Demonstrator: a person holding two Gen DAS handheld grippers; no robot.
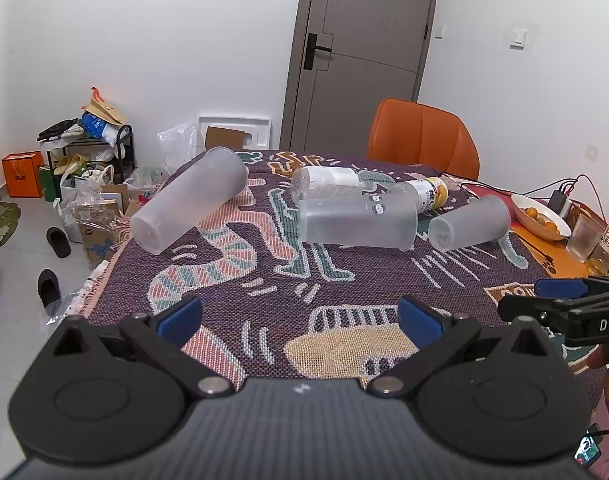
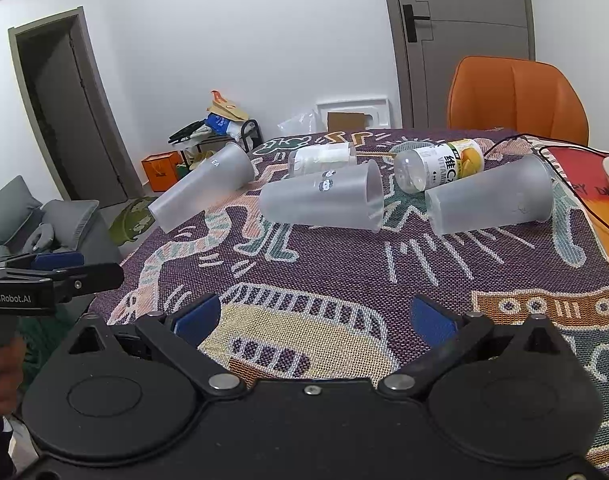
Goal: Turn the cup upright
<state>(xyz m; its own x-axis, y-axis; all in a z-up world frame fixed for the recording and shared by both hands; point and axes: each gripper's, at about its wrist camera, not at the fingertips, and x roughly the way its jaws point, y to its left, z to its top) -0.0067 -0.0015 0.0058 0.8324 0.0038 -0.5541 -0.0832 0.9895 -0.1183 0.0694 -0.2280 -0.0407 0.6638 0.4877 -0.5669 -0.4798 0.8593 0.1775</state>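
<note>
Frosted cup on side, beyond hand-held gripper.

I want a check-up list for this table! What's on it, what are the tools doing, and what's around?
Surface: table under a patterned woven cloth.
Job's things: three frosted cups, left cup, middle cup and right cup, all lying on their sides.
Clutter: clear bottle and vitamin drink bottle lying behind the cups; fruit bowl; glass.
Grippers: left tool and right tool open, empty, short of the cups.
Cables: black cable at the table's right.
Surroundings: orange chair, door, floor bags.
</note>
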